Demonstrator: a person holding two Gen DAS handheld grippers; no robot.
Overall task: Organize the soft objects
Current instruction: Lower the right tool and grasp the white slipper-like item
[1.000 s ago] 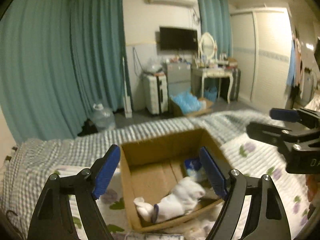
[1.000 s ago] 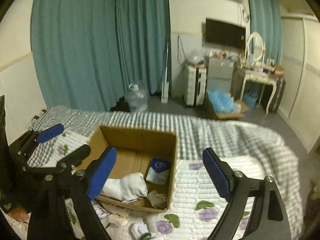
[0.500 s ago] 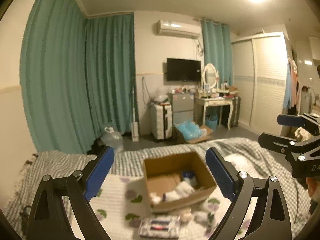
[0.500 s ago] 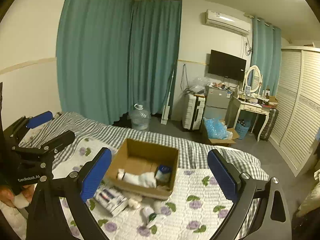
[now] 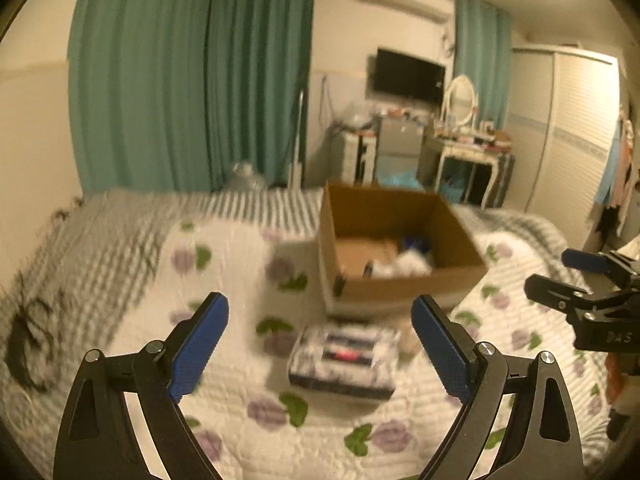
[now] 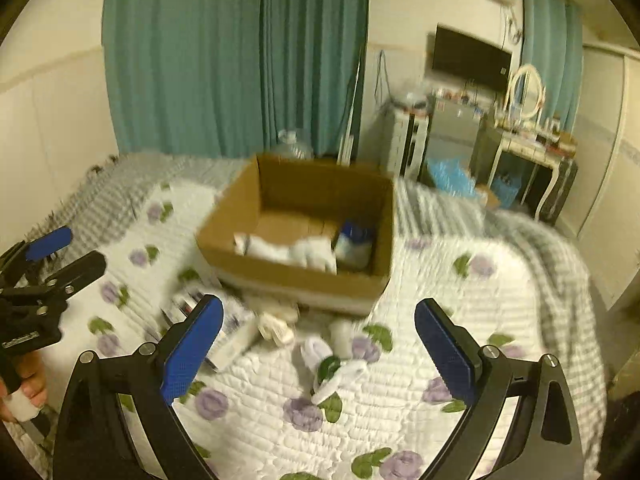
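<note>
An open cardboard box [image 5: 400,288] [image 6: 288,276] stands on the bed's floral quilt [image 5: 224,248] and holds white soft items [image 6: 296,250] and a blue-and-white pack [image 6: 354,242]. A wrapped pack [image 5: 344,356] [image 6: 230,330] lies on the quilt in front of the box. Small white soft items [image 6: 276,326] and rolled socks [image 6: 334,366] lie beside it. My left gripper [image 5: 320,348] is open and empty above the wrapped pack. My right gripper [image 6: 318,354] is open and empty above the socks.
Teal curtains [image 5: 192,80] hang behind the bed. A water jug [image 6: 294,146], a suitcase [image 6: 404,148], a dressing table with mirror [image 5: 464,148] and a wardrobe [image 5: 576,132] stand beyond the bed. The quilt [image 6: 440,288] spreads around the box.
Both grippers swung up and back from the box, then came down again; the views are now closer to the quilt, over the loose items in front of the box. Both stayed open.
</note>
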